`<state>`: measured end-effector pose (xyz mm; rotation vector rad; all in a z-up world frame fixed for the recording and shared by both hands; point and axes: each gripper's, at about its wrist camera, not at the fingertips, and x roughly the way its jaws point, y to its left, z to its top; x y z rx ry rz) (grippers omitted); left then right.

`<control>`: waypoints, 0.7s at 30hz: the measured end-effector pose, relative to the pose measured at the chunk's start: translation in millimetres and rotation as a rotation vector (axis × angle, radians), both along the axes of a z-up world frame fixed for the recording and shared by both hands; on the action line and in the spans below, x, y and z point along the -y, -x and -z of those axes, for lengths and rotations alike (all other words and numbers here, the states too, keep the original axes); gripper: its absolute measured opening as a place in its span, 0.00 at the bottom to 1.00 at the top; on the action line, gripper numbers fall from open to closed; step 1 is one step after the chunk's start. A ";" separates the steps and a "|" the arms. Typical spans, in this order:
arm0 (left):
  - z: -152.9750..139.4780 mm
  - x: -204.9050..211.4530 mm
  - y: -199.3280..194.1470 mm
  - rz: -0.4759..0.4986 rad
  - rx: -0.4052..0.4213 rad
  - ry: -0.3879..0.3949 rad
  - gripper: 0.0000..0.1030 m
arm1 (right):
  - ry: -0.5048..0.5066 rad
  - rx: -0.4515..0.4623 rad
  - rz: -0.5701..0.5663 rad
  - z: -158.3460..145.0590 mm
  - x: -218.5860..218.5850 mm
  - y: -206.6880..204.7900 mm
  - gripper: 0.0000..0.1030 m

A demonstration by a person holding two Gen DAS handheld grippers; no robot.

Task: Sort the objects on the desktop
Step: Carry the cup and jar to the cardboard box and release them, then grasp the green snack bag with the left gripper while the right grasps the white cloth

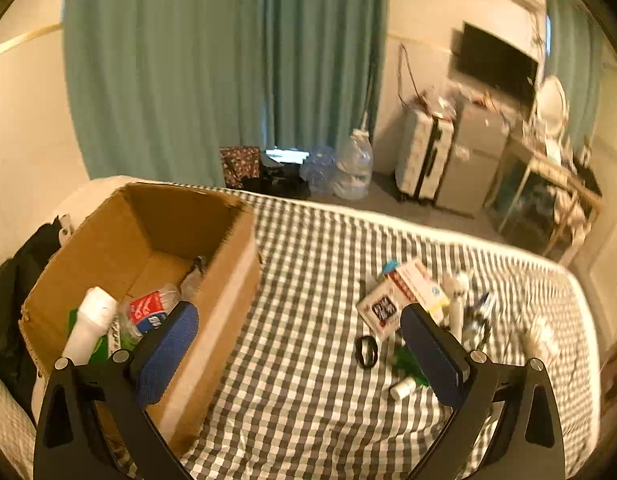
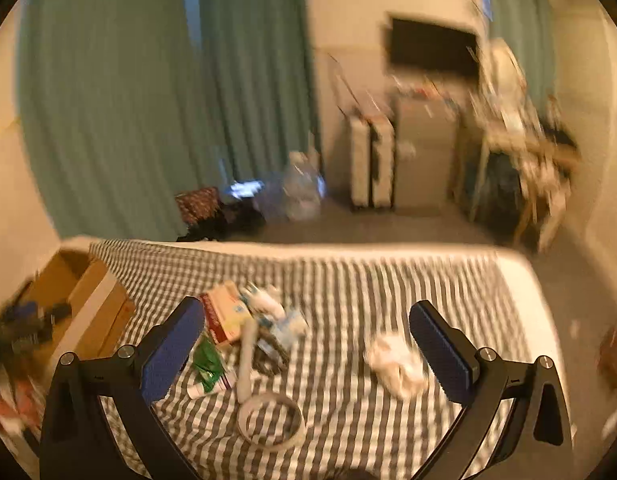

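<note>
On checkered bed [image 2: 348,280]: white tube [image 2: 246,356] lengthwise, pointing away; both tools gaping, empty.

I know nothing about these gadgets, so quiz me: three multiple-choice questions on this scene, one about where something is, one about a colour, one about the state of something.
1. Where does the cardboard box stand, seen from the left wrist camera?
A. Left of the scattered items, on the checked bedcover
B. On the floor by the curtain
C. On top of the suitcase

2. What colour are the curtains?
A. Red
B. Teal green
C. White

3. How do the jaws of the right gripper stand?
A. Clamped on a bottle
B. Shut and empty
C. Wide open, gripping nothing

Answers:
1 A: the box sits on the bedcover, with the boxes and bottles off to its right.
2 B: teal green folds fill the back wall.
3 C: both blue pads stand far apart, with only the bedcover and loose items beyond them.
</note>
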<state>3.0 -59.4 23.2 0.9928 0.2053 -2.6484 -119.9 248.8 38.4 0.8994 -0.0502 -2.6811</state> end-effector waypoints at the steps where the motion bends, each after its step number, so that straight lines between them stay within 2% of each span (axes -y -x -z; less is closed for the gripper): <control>1: 3.7 -4.1 3.2 0.008 0.011 -0.001 1.00 | 0.032 0.028 0.033 5.9 -11.0 8.3 1.00; 3: 14.3 -8.3 10.4 0.023 0.039 -0.028 1.00 | 0.039 0.026 0.115 11.1 -23.1 22.2 1.00; 5: 26.5 -11.8 18.2 0.035 0.071 -0.074 1.00 | 0.031 0.029 0.149 17.9 -35.7 32.1 1.00; 8: 43.7 -19.3 31.9 0.046 0.080 -0.172 1.00 | 0.057 0.109 0.167 37.3 -51.9 51.3 1.00; 10: 55.3 -27.4 41.6 0.042 0.092 -0.207 1.00 | 0.062 0.169 0.185 53.2 -59.9 62.9 1.00; 12: 65.7 -36.7 51.6 0.040 0.113 -0.213 1.00 | 0.023 0.193 0.206 66.5 -62.8 70.8 1.00; 15: 85.5 -53.9 64.7 0.063 0.161 -0.188 1.00 | -0.040 0.242 0.178 91.4 -56.7 79.2 1.00; 18: 101.8 -72.7 75.5 0.115 0.201 -0.163 1.00 | -0.049 0.301 0.134 109.6 -49.5 90.3 0.98; 21: 112.5 -84.9 83.3 0.151 0.223 -0.130 1.00 | -0.092 0.346 0.115 129.0 -44.7 100.7 0.85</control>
